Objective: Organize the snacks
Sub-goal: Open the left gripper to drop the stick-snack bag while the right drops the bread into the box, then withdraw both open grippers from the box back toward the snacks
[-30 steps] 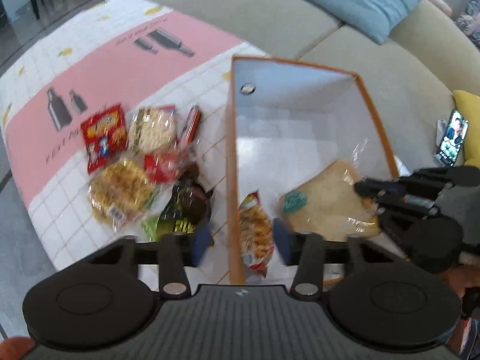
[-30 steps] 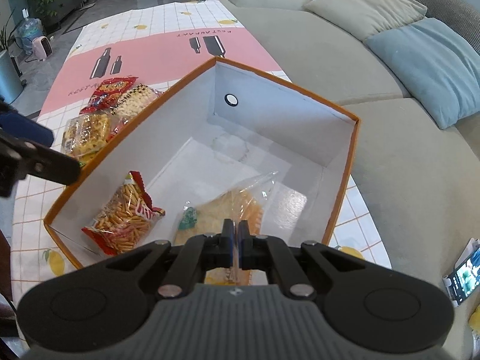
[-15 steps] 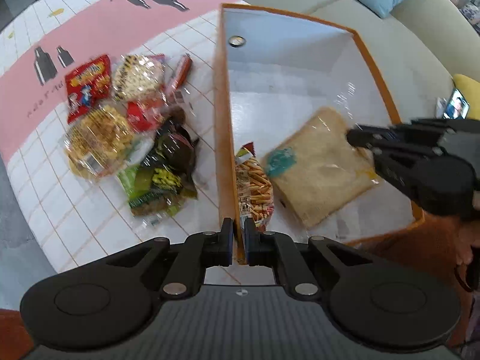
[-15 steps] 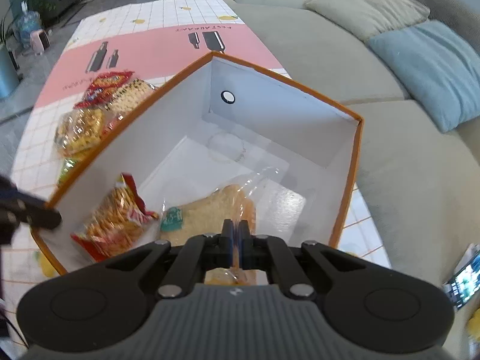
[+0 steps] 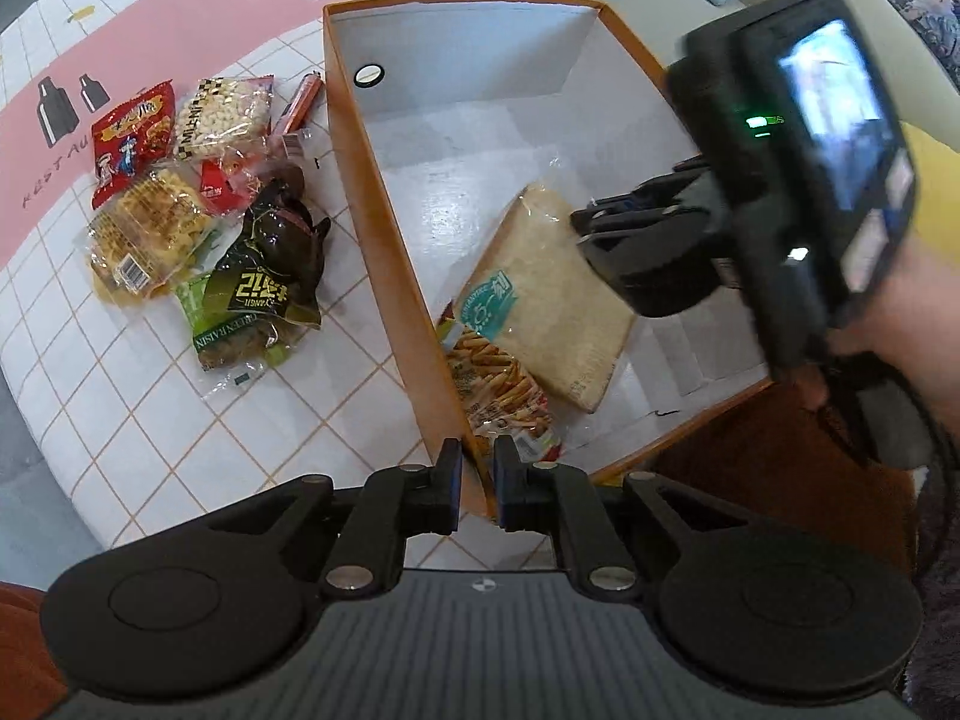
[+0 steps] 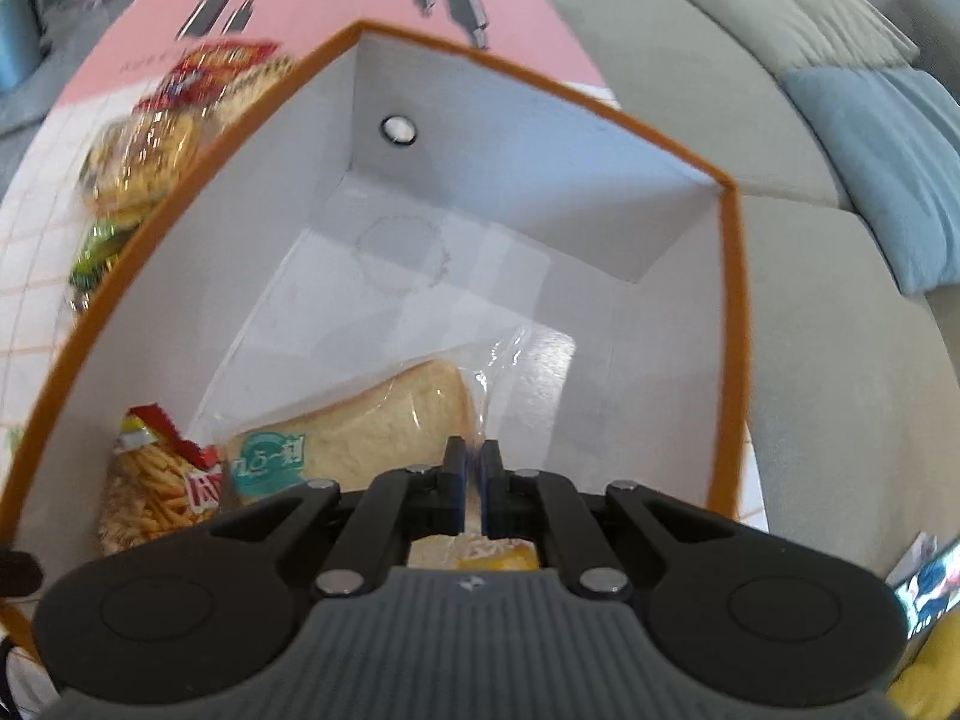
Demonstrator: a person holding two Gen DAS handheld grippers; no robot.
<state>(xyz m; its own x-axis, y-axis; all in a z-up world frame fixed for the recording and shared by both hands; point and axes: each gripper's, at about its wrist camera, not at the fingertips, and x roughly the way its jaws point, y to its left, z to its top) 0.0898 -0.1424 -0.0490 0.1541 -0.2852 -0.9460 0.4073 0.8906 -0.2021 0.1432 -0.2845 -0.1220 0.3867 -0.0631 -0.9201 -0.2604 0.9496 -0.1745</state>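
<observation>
Both hand-held grippers have dropped lower since a second ago — the left hand-held gripper (image 5: 477,483), then wide, now pinches the orange box (image 5: 384,192) wall, jaws easing open. Right hand-held gripper (image 6: 472,489) grips the bread bag (image 6: 384,420) inside, beside the fries packet (image 6: 153,489).

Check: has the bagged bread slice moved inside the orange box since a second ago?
Yes. The bread slice has sunk toward the box floor, lying flatter beside the fries packet, the right tongs shut on its wrapper.

Both wrist views steeply downward, close, sharing orange box (image 5: 384,192) interior
</observation>
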